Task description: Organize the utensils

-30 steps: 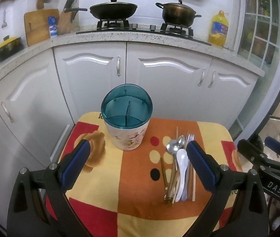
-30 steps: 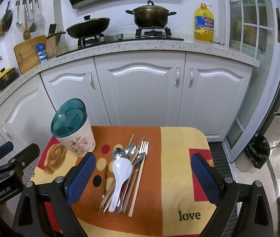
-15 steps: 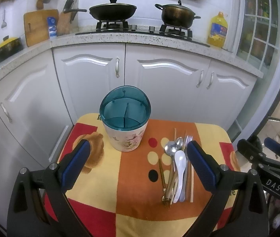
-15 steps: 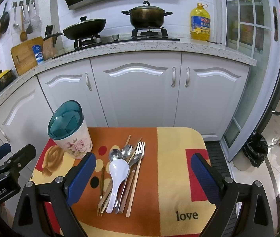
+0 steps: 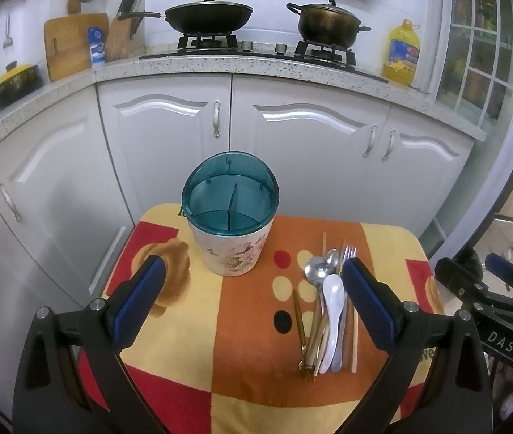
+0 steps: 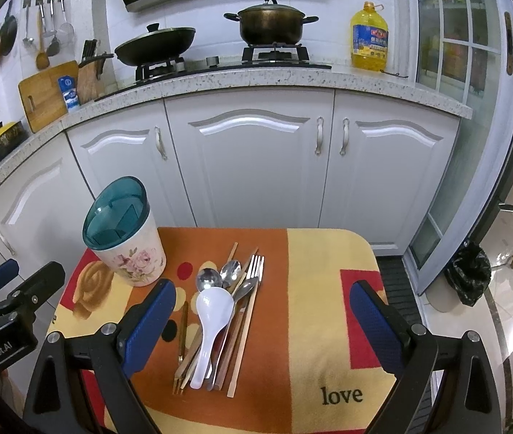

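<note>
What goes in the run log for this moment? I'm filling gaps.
left gripper open | right gripper open | utensils piled on mat | holder empty

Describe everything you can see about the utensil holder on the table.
The utensil holder is a round cream cup with pink flower prints, topped by a translucent teal rim rising higher at the back. Teal dividers split the inside into compartments, which look empty. It stands upright on the patterned cloth, left of the utensil pile, touching nothing else. Neither gripper touches it.
</note>
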The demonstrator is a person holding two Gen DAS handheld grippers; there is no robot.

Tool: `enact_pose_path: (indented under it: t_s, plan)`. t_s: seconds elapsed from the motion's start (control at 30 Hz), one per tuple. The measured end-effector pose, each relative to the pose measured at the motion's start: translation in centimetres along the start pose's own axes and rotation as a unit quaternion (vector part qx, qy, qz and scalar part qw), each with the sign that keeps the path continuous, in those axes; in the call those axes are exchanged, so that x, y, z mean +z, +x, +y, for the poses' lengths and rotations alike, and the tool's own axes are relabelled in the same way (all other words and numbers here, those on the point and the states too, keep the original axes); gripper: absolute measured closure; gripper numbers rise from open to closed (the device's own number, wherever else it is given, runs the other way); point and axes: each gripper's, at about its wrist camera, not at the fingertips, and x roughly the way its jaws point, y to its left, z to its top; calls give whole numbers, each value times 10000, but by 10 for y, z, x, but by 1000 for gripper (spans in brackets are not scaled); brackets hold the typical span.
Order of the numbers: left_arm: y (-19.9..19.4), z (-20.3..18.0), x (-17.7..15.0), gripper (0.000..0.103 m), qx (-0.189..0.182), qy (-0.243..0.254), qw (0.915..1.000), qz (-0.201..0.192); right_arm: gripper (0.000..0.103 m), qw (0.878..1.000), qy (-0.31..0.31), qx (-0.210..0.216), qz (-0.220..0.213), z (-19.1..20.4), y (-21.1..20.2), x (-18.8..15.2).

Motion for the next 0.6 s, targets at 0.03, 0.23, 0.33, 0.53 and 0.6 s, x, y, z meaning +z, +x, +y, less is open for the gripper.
enact_pose_path:
  t_s: [0.03, 0.23, 0.33, 0.53, 0.6]
  plan:
    - [0, 0, 0, 4, -8, -4, 10000, 7, 6, 10000, 1, 0, 9, 0, 1, 0]
    - [5, -1, 1, 4, -6, -26, 10000, 48, 6, 10000, 6, -29, 60, -1, 6, 0]
    - [9, -1, 1, 4, -9, -46, 10000, 69, 6, 10000, 10, -37, 84, -2, 8, -1]
    - [12, -1, 0, 4, -16, -44, 9999, 96, 6, 9999, 23, -40, 131, -3, 12, -1]
    - [13, 0, -1, 4, -29, -64, 9999, 100, 6, 9999, 12, -41, 143, -3, 13, -1]
